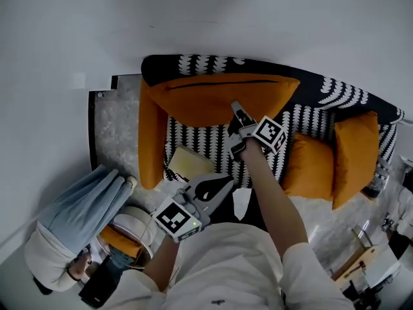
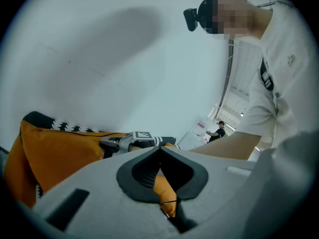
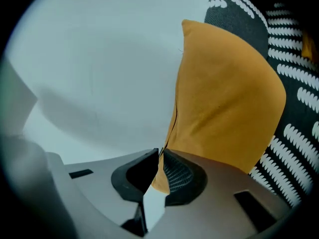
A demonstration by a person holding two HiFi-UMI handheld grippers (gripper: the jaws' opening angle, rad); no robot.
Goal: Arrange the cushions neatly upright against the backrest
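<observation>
white wall backs a patterned sofa (image 1: 193, 137); the long orange cushion (image 1: 219, 99) leans on the backrest, long axis along it. the right gripper (image 1: 235, 108) is nearer, its jaws clenched on the cushion's lower edge, and the cushion rises ahead of them. the left gripper (image 1: 222, 183) hangs at the sofa's front edge, clamped on nothing, well apart.

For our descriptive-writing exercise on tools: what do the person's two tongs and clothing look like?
The left grey plastic tongs and the right grey plastic tongs have pale bodies and black textured pads. Each carries a white cube with black square markers. The person wears a white short-sleeved shirt. No cables show.
</observation>
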